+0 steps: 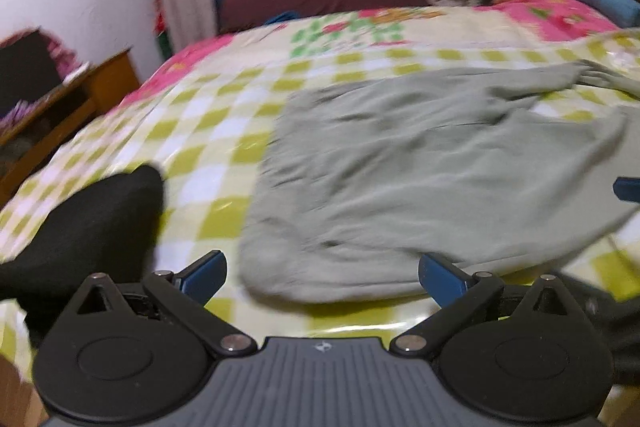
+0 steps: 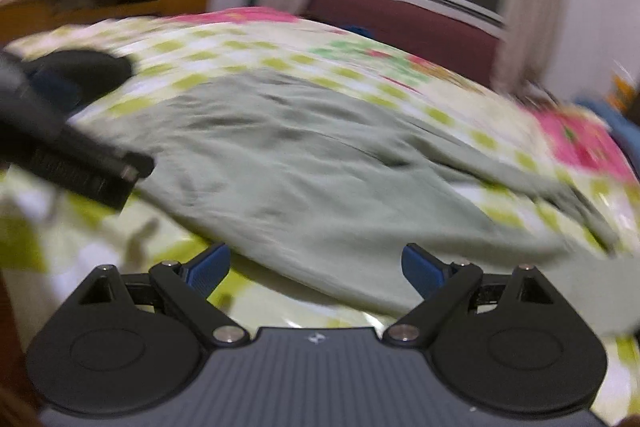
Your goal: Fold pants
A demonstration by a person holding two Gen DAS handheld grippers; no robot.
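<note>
on the checked bedspread (image 1: 192, 131) the pale green pants (image 1: 420, 163) lie spread and rumpled, the near rounded edge just ahead of both tools. judging by the bulk, they may already be doubled once, though blur makes that uncertain; smoothing and at least one more fold look left to do. left gripper (image 1: 322, 275) has its jaws wide apart and holds nothing, its tips hanging near the cloth's near edge. right gripper (image 2: 316, 267) is likewise spread wide and empty, close over the pants (image 2: 320, 163). a black garment (image 1: 92, 223) lies to the left. no containers are visible.
</note>
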